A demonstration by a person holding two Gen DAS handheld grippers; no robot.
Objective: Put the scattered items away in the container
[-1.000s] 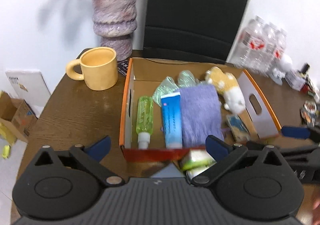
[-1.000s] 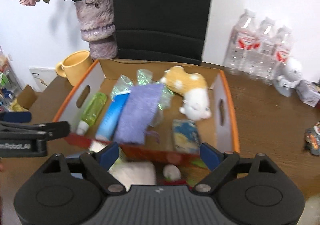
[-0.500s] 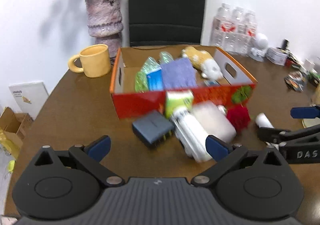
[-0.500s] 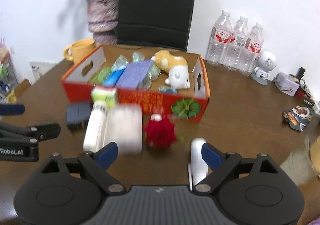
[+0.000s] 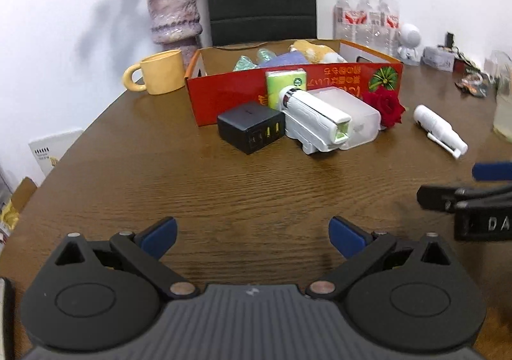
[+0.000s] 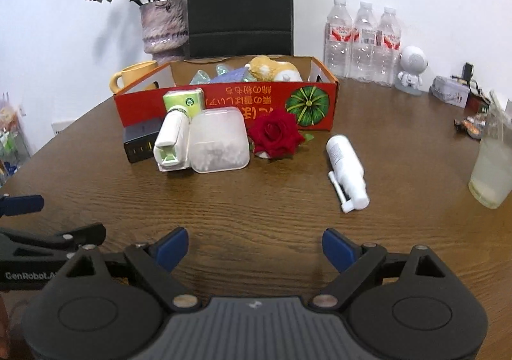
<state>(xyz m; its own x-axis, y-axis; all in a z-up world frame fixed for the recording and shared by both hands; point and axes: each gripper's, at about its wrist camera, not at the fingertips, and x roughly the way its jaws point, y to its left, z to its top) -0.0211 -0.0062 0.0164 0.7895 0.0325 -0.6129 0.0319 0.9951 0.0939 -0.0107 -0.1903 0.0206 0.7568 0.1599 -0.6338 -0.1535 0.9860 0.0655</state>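
left gripper (image 5: 252, 233): agape, empty | right gripper (image 6: 255, 246): agape, empty | wood-grain table (image 6: 256, 200) | glossy red cardboard box (image 6: 224, 100)

Dark wood-grain tabletop (image 6: 256, 206). The red box (image 6: 224, 100) has orange lettering and a green pumpkin print. Before it lie a black charger (image 6: 140, 139), a white-and-green dispenser (image 6: 172, 139), a frosted case (image 6: 217, 139), a crimson rose (image 6: 275, 132) and a white bottle (image 6: 347, 168). The mug (image 5: 160, 72) is yellow.

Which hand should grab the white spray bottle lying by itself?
Probably the right gripper: it is open and empty, and the white spray bottle lies just ahead on its side, far right of the left gripper.
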